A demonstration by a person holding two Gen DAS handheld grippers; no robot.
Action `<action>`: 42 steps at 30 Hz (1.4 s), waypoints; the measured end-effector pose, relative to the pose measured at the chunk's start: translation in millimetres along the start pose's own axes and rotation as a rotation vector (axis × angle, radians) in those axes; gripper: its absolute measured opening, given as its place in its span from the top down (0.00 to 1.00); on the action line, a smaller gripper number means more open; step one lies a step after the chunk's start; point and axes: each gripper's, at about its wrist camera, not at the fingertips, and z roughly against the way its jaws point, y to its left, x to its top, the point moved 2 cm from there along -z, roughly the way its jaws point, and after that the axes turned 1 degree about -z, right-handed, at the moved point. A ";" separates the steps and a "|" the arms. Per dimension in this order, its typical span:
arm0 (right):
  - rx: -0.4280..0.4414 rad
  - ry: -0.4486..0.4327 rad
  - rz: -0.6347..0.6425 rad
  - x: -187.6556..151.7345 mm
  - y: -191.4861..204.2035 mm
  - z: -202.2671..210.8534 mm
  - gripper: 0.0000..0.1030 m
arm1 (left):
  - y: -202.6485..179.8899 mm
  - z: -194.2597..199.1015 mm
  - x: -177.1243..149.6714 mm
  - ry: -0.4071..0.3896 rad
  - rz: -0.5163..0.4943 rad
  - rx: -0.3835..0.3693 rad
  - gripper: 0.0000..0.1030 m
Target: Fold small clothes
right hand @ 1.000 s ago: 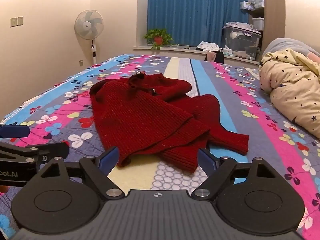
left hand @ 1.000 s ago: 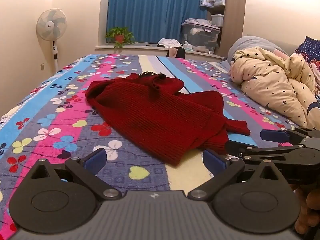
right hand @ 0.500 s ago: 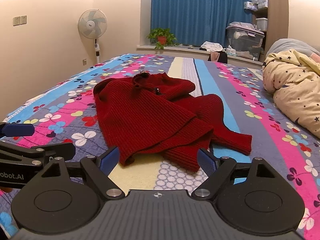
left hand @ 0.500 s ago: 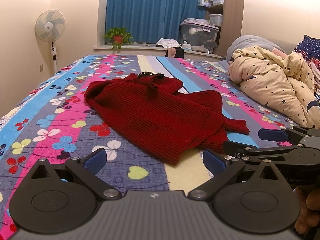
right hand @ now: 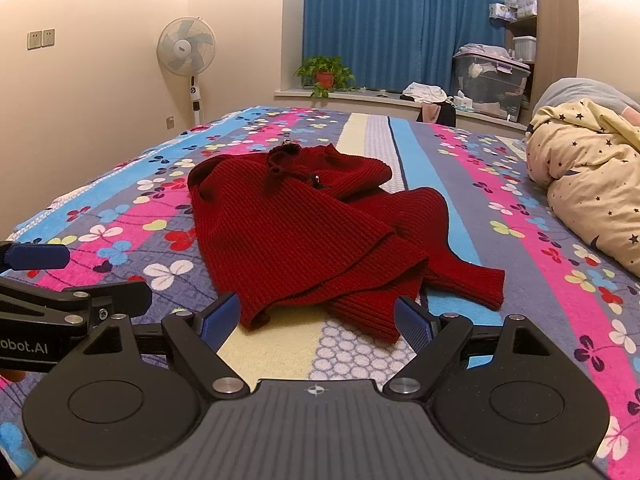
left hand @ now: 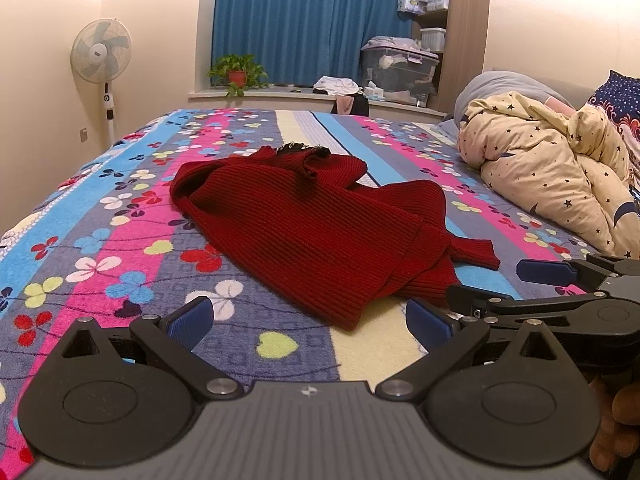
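A dark red knitted sweater [left hand: 312, 224] lies crumpled on the flowered bedspread [left hand: 120, 240], collar toward the window and one sleeve sticking out to the right. In the right wrist view the same sweater [right hand: 304, 240] has its hem just beyond the fingers. My left gripper [left hand: 308, 322] is open, held low in front of the hem, touching nothing. My right gripper [right hand: 318, 318] is open too, with the sweater's near edge between and just beyond its blue pads. Each gripper shows at the side of the other's view.
A bundled cream quilt with stars [left hand: 560, 184] lies on the right side of the bed. A standing fan [left hand: 102, 52] is by the left wall. A window ledge with a potted plant [left hand: 238, 72] and storage boxes [left hand: 396, 68] lies beyond the bed.
Both grippers have drifted slightly, mostly the right one, so the sweater sits a little differently in each view. Both stay open and the sweater has not moved.
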 end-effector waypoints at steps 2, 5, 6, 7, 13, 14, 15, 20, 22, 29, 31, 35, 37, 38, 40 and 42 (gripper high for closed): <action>-0.001 -0.001 0.001 -0.5 0.1 0.1 0.17 | -0.5 -0.9 -0.6 -0.001 -0.001 0.002 0.01; -0.004 0.003 0.005 -0.6 -1.4 -0.3 0.17 | -0.6 -1.8 -1.4 0.000 0.002 0.001 0.01; -0.004 0.002 0.005 0.0 -1.8 0.1 0.17 | -0.4 -2.5 -1.7 0.000 0.003 0.002 0.01; -0.004 0.002 0.005 0.0 -1.9 0.2 0.17 | 0.1 -1.8 -0.8 0.000 0.002 0.001 0.01; -0.005 0.003 0.006 -0.5 -2.8 0.0 0.18 | 0.7 -2.9 -1.8 0.001 0.003 0.002 0.01; -0.004 0.003 0.008 -0.7 -3.2 0.0 0.18 | 1.0 -2.4 -1.4 0.000 0.003 0.001 0.01; -0.005 0.003 0.011 -1.3 -3.3 -0.2 0.18 | 1.3 -2.0 -1.0 0.000 0.003 0.000 0.01; -0.005 0.002 0.012 -0.9 -3.2 -0.1 0.18 | 1.2 -2.5 -1.2 0.000 0.003 0.000 0.01; -0.005 0.002 0.012 -0.8 -3.2 0.0 0.18 | 1.3 -2.2 -0.6 0.001 0.004 -0.001 0.01; -0.006 0.002 0.013 -0.4 -3.2 0.0 0.18 | 1.3 -2.8 -0.8 0.002 0.005 -0.001 0.01; -0.007 0.002 0.014 -0.5 -3.2 0.0 0.18 | 1.3 -2.4 -0.4 0.001 0.004 -0.001 0.01; -0.007 0.001 0.015 -0.5 -3.1 0.2 0.18 | 1.4 -3.0 -0.5 0.002 0.005 -0.001 0.01; -0.007 0.001 0.015 -0.3 -3.1 0.2 0.18 | 1.4 -2.6 -0.1 0.001 0.005 0.000 0.01; -0.008 0.001 0.017 -1.4 -3.6 -0.2 0.18 | 2.0 -3.2 -0.6 0.000 0.007 0.001 0.01; -0.008 0.001 0.016 -0.3 -3.3 0.3 0.18 | 2.3 -3.0 -0.5 0.000 0.008 0.001 0.01; -0.008 0.000 0.016 -1.2 -4.1 0.1 0.18 | 2.3 -3.0 -0.5 0.000 0.007 0.001 0.01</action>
